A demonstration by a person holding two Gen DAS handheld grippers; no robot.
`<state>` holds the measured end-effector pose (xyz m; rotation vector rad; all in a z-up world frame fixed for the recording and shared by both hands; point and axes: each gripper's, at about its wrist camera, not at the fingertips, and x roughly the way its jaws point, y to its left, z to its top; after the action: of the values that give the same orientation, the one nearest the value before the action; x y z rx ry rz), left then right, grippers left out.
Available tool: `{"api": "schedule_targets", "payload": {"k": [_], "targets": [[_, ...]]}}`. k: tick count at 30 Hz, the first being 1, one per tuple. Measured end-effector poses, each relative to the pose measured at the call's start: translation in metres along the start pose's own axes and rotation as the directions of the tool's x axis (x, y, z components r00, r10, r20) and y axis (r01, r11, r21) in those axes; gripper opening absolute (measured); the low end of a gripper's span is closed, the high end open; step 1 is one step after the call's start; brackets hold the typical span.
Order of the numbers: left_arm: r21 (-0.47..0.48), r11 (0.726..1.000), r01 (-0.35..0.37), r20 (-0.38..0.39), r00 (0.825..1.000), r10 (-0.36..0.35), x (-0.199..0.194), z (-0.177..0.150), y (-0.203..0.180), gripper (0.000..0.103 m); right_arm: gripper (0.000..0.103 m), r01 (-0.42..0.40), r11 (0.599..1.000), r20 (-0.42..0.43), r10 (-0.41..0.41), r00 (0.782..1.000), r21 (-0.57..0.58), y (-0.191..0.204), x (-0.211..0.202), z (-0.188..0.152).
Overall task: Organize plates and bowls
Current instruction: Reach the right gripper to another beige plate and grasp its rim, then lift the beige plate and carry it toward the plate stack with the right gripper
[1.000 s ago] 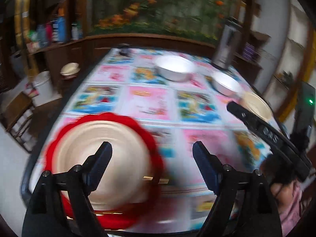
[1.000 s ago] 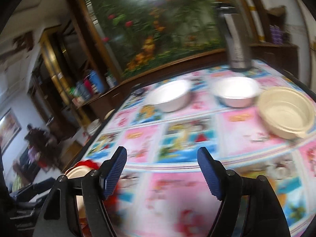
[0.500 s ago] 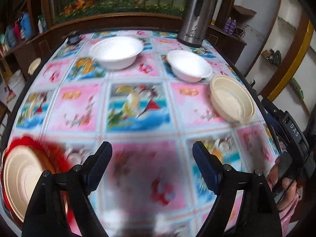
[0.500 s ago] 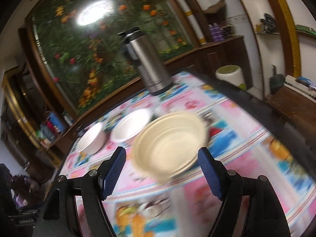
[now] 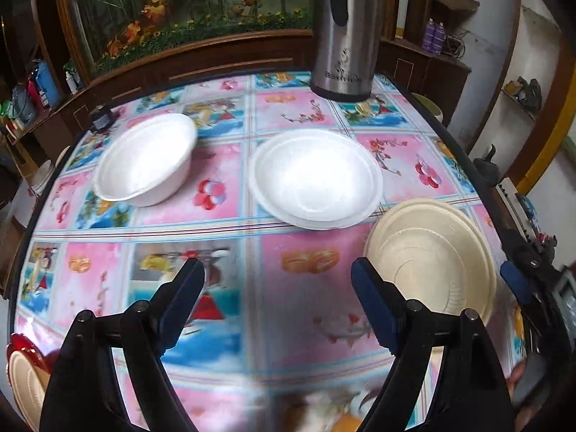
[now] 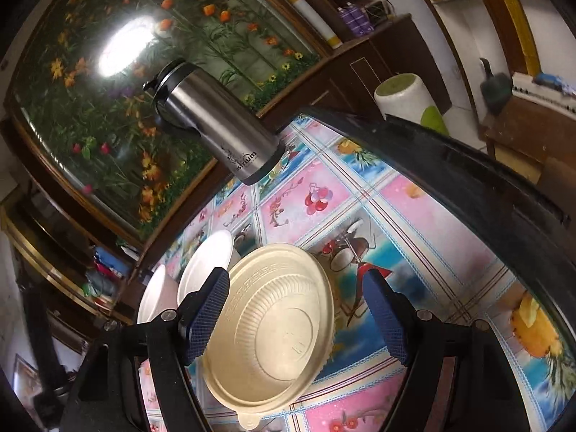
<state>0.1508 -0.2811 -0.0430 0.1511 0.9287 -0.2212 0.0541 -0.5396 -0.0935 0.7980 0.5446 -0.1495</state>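
Note:
Two white bowls (image 5: pixel 144 160) (image 5: pixel 316 180) sit on the far half of the patterned table (image 5: pixel 223 316). A cream bowl (image 5: pixel 432 262) rests near the right edge. At the lower left edge a cream plate lies on a red plate (image 5: pixel 18 345). My left gripper (image 5: pixel 277 264) hovers open over bare tablecloth, short of the white bowls. My right gripper (image 6: pixel 295 275) is open and tilted, its fingers on either side of the cream bowl (image 6: pixel 277 327); the left pad is close to the rim and the right pad stands clear. Both white bowls (image 6: pixel 208 262) (image 6: pixel 154 298) lie beyond.
A steel thermos (image 5: pixel 342 28) stands at the table's far side, behind the white bowls. The table's dark rim (image 6: pixel 468 180) runs close on the right. Wooden cabinets and shelves surround the table. A white and green bin (image 6: pixel 406 100) stands past the rim.
Both grippers swept right across the table. The red plate slid from under the left gripper to the lower left edge. The right gripper rolled and closed in on the cream bowl.

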Motion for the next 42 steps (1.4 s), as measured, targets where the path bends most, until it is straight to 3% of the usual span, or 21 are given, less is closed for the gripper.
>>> {"api": "schedule_targets", "payload": {"k": [6, 9, 19, 25, 31, 35, 37, 39, 42], "targets": [[-0.020, 1.000, -0.010, 0.024, 1.000, 0.010, 0.012, -0.001, -0.015, 0.084, 0.078, 0.003, 1.000, 0.004, -0.003, 1.000, -0.031, 0.007, 0.003, -0.004], [-0.038, 0.999, 0.039, 0.003, 0.999, -0.039, 0.019, -0.002, -0.019, 0.084, 0.077, 0.026, 0.998, 0.000, -0.026, 1.000, -0.057, 0.011, 0.006, -0.007], [0.000, 0.996, 0.084, -0.035, 0.996, -0.084, 0.034, -0.011, -0.032, 0.084, 0.058, 0.097, 0.990, -0.045, -0.102, 0.994, -0.105, 0.013, 0.025, -0.014], [0.041, 0.997, 0.073, -0.002, 0.997, -0.073, 0.033, -0.013, -0.030, 0.084, 0.051, 0.138, 0.982, -0.048, -0.146, 0.988, -0.131, 0.013, 0.030, -0.018], [0.028, 0.995, 0.094, -0.043, 0.995, -0.093, 0.045, -0.014, -0.023, 0.084, 0.039, 0.175, 0.970, -0.057, -0.187, 0.981, -0.170, 0.015, 0.037, -0.021], [0.035, 0.994, 0.100, -0.030, 0.995, -0.099, 0.043, -0.015, -0.024, 0.084, 0.029, 0.184, 0.967, -0.062, -0.198, 0.978, -0.177, 0.016, 0.039, -0.022], [0.047, 0.993, 0.104, -0.018, 0.994, -0.103, 0.041, -0.016, -0.026, 0.079, 0.022, 0.186, 0.966, -0.069, -0.201, 0.977, -0.179, 0.016, 0.041, -0.023], [0.052, 0.992, 0.111, -0.019, 0.994, -0.110, 0.040, -0.016, -0.027, 0.063, 0.016, 0.188, 0.965, -0.076, -0.204, 0.976, -0.182, 0.015, 0.042, -0.024], [0.049, 0.989, 0.143, -0.028, 0.990, -0.141, 0.042, -0.017, -0.027, 0.049, 0.013, 0.185, 0.965, -0.078, -0.201, 0.976, -0.184, 0.015, 0.042, -0.025]]}}
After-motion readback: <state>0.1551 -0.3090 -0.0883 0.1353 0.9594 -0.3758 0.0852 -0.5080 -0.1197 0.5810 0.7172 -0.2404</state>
